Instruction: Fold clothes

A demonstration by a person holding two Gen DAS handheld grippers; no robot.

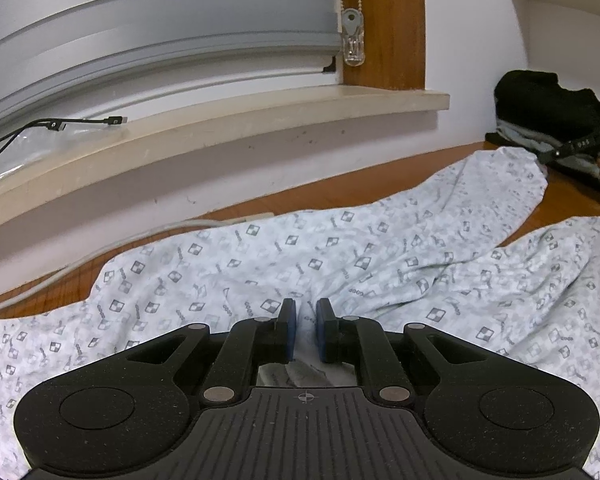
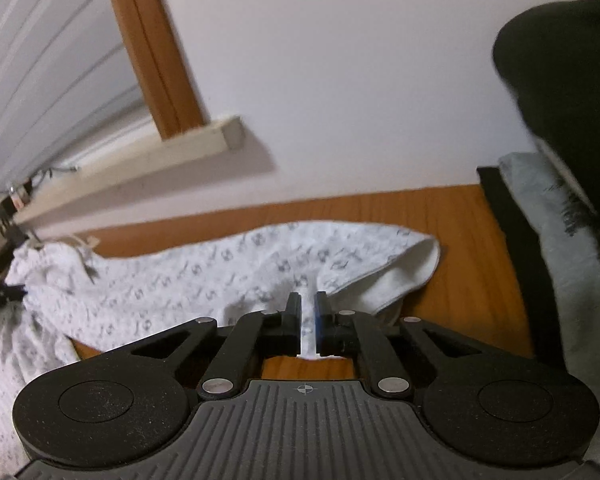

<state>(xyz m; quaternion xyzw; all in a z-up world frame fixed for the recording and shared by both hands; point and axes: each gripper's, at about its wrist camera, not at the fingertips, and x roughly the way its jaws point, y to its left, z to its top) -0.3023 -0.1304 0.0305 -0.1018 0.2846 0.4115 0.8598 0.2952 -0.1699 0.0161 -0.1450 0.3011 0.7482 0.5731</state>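
L gripper (image 1: pixel 306 330): fingers nearly closed, pinching a ridge of the printed garment (image 1: pixel 340 264) between the blue pads (image 1: pixel 291 332). R gripper (image 2: pixel 309 322): fingers closed on a thin fold of the same cloth, near its cuffed end (image 2: pixel 404 276); that view is blurred, so grip depth is unclear.

The garment lies flat on the wooden counter (image 2: pixel 452 216), spreading out ahead of and to both sides of each pair of fingers. Looks like pyjama trousers w/ a checker-logo print. In the L view one leg runs from the fingers up toward the right, long axis diagonal, ending near the other gripper at the frame edge. In the R view the leg's long axis runs left to right, cuff to the right of the fingers.

To do this step well, I'd say: keep both pinches firm, lift evenly, keep cloth taut between grips so the fold line stays straight, lay edge on edge.

Beyond: window sill (image 1: pixel 260 116) w/ a cable (image 1: pixel 60 124), dark clothes pile (image 1: pixel 540 96) far right.
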